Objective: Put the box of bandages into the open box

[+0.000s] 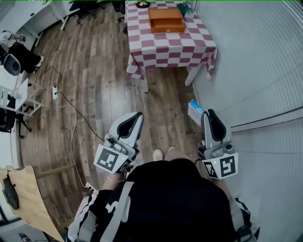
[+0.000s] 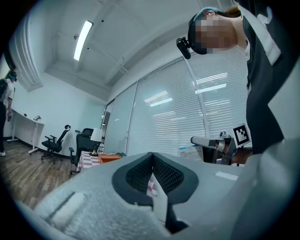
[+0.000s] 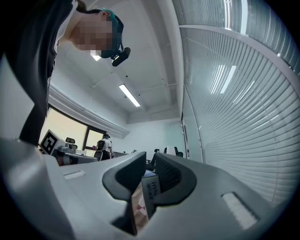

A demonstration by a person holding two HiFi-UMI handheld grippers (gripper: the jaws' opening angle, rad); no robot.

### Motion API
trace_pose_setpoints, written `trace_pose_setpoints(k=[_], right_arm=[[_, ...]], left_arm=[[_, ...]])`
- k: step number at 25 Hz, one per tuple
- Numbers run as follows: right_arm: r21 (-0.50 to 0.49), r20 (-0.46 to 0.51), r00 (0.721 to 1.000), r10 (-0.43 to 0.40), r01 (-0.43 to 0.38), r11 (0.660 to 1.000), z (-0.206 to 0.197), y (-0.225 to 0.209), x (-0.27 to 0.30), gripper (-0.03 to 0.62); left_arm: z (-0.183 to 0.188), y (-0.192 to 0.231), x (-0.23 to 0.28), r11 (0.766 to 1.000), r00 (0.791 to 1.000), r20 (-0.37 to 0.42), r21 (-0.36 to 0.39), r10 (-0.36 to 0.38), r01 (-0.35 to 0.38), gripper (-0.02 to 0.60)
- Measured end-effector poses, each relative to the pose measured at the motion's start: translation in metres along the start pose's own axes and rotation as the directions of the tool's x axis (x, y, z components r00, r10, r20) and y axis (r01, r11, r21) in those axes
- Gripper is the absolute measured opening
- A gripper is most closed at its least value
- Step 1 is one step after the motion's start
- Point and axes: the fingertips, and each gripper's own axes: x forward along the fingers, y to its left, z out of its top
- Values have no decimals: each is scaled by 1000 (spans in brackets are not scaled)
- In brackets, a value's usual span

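Observation:
An orange open box [image 1: 166, 20] rests on a red-and-white checked table [image 1: 165, 49] far ahead; the left gripper view shows it small, as the orange box [image 2: 108, 158]. My right gripper [image 1: 207, 113] is held low near my waist, shut on a white-and-blue box of bandages [image 1: 194, 111]. In the right gripper view the bandage box [image 3: 151, 187] stands pinched between the jaws of that gripper [image 3: 150, 163]. My left gripper [image 1: 138, 116] is shut with nothing in it, its tips touching [image 2: 152, 155]. Both point toward the table.
A wall of window blinds [image 1: 265, 61] runs along the right. A white cable [image 1: 71, 118] trails over the wooden floor [image 1: 94, 80]. Desks and office chairs [image 1: 14, 61] stand at the left, a wooden tabletop [image 1: 26, 198] at the bottom left. A green item [image 1: 184, 8] lies on the checked table.

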Motion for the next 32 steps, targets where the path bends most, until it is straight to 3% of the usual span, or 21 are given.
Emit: trace_pose_setpoints(k=[19,32], right_arm=[[38,1,999,-47,47,998,-11,-34,31,61],[37,19,999,-28,28,999,-13,-52,77,61]], left_arm=[[-1,29,24,1000,1000,2,0,30,-30,3],[6,60,59,1000,999,17,7,30,-30,3]])
